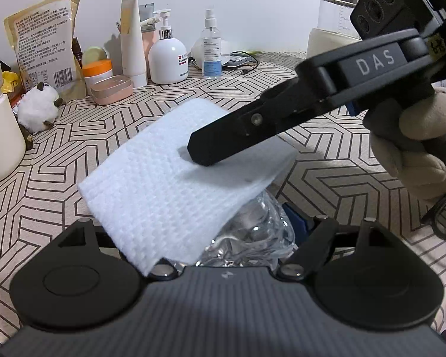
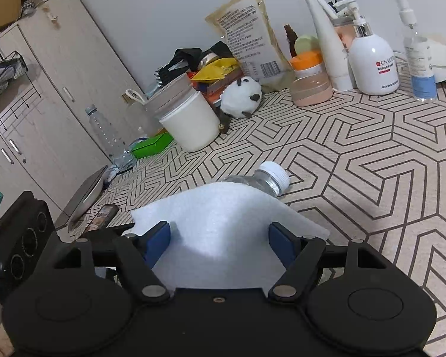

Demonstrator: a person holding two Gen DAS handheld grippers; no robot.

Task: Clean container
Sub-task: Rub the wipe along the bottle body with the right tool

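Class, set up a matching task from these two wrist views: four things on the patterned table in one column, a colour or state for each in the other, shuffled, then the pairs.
Things
1. white wipe cloth
2. clear plastic bottle
3. pump bottle
4. round jar lid

States
A. orange
B. lying on its side, white cap on
C. draped over the bottle
D. standing upright by the wall

Pairs: 1-C, 2-B, 3-D, 4-A
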